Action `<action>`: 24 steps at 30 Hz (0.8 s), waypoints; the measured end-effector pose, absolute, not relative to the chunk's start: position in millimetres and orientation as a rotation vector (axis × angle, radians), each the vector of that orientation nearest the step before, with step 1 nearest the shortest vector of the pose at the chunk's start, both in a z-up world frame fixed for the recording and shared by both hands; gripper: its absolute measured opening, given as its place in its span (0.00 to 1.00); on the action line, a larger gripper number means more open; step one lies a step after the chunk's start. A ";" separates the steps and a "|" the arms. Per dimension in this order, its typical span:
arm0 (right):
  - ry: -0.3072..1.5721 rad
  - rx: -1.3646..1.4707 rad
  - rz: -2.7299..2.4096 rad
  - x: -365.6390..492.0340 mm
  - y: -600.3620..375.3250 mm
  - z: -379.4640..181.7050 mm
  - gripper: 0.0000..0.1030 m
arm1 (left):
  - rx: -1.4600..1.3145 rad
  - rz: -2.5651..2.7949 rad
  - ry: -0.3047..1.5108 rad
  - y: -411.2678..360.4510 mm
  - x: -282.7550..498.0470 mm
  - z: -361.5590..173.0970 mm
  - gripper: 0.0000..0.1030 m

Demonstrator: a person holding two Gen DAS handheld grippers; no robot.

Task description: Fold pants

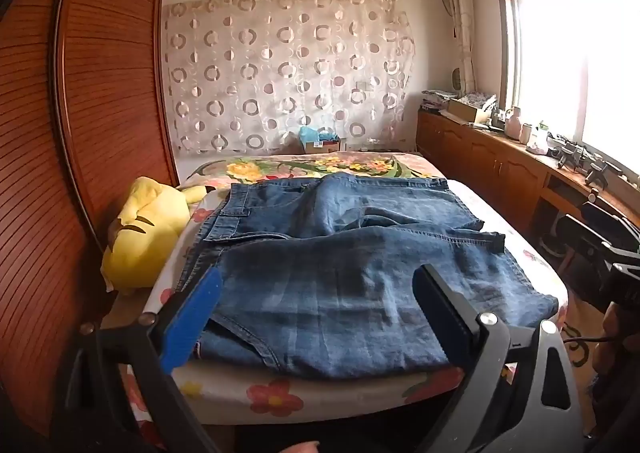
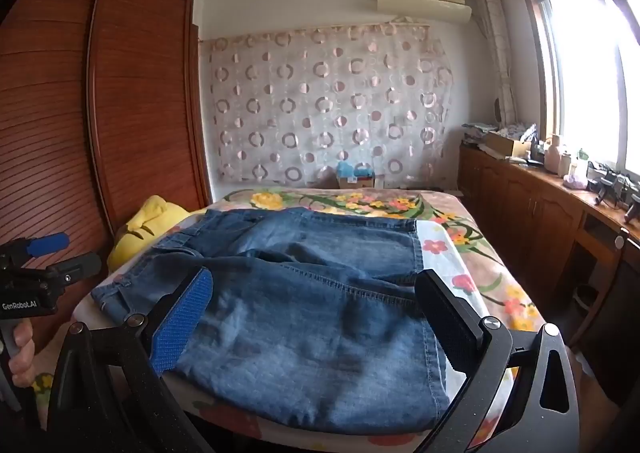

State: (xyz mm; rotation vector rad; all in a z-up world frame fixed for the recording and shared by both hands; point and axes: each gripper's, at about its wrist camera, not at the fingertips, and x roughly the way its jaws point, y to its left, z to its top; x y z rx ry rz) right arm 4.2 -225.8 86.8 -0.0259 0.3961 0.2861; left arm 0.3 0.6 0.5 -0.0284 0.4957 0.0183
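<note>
Blue denim pants (image 1: 332,273) lie folded over on the flowered bed (image 1: 276,397), waistband at the left, hems toward the right. In the right wrist view the same pants (image 2: 304,333) fill the near end of the bed (image 2: 492,285). My left gripper (image 1: 316,293) hovers above the near part of the denim, its jaws wide open and nothing between them. My right gripper (image 2: 316,289) also stands open over the cloth, holding nothing. The left gripper (image 2: 56,257) shows too at the left edge of the right wrist view, held by a hand (image 2: 20,357).
A yellow plush toy (image 1: 144,237) lies at the bed's left side against the wooden wardrobe (image 1: 80,133). A low wooden cabinet (image 1: 500,165) with clutter runs under the window on the right. A cardboard box (image 1: 322,143) stands behind the bed by the patterned curtain.
</note>
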 end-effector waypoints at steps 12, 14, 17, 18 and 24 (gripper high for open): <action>0.388 -0.016 0.282 2.8 -226.9 87.8 1.00 | -0.016 0.019 0.487 -0.9 -0.3 0.6 0.94; 0.387 -0.016 0.281 2.5 -226.0 88.1 1.00 | -0.017 0.019 0.486 -0.8 -0.5 0.6 0.94; 0.388 -0.012 0.285 3.3 -227.8 87.6 1.00 | -0.020 0.017 0.486 -0.4 -0.5 0.4 0.94; 0.386 -0.012 0.285 3.2 -228.0 87.7 1.00 | -0.020 0.018 0.486 0.0 -0.7 0.8 0.94; 0.385 -0.010 0.284 2.6 -228.4 87.8 1.00 | -0.021 0.017 0.482 1.8 -0.9 6.1 0.94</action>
